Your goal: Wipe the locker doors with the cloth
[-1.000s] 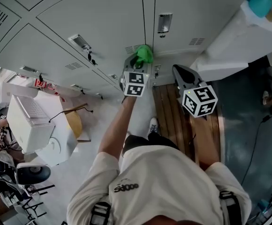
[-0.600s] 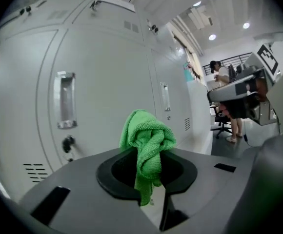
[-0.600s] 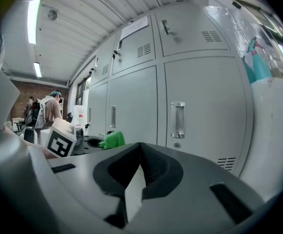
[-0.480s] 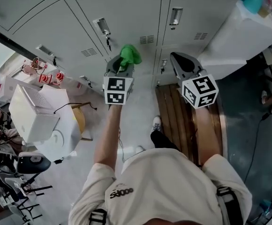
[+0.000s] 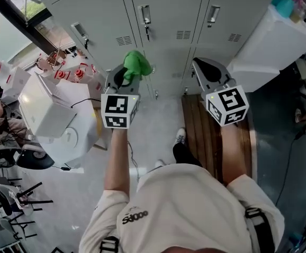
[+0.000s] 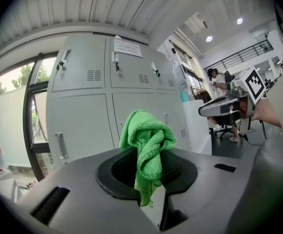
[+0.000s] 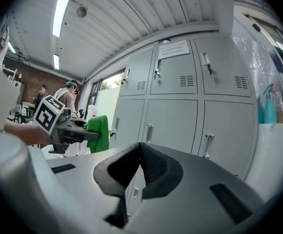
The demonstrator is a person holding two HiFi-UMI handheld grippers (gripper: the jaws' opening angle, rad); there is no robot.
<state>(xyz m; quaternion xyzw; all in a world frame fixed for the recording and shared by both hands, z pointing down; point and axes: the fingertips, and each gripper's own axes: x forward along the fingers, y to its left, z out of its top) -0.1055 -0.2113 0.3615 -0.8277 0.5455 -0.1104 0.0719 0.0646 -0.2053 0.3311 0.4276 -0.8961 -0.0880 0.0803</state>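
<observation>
In the head view the grey locker doors (image 5: 166,9) run across the top. My left gripper (image 5: 125,77) is held up in front of them, shut on a bunched green cloth (image 5: 136,65) that sticks out past its jaws. The left gripper view shows the cloth (image 6: 149,143) pinched in the left gripper (image 6: 149,172), with the locker doors (image 6: 117,87) a short way beyond, not touching. My right gripper (image 5: 208,70) hangs to the right; in its own view the right gripper (image 7: 139,147) has its pads pressed together with nothing between them.
A white boxy appliance (image 5: 53,115) stands at the left, with chairs (image 5: 16,194) below it. A wooden bench (image 5: 216,136) lies under the right arm. A white covered unit (image 5: 274,41) with a teal bottle (image 5: 287,4) stands at the right. People (image 6: 219,82) are in the room behind.
The left gripper with the cloth has shifted left along the locker fronts, away from the door vent. The view has swung, showing more doors and a window. The right gripper stays beside it.
</observation>
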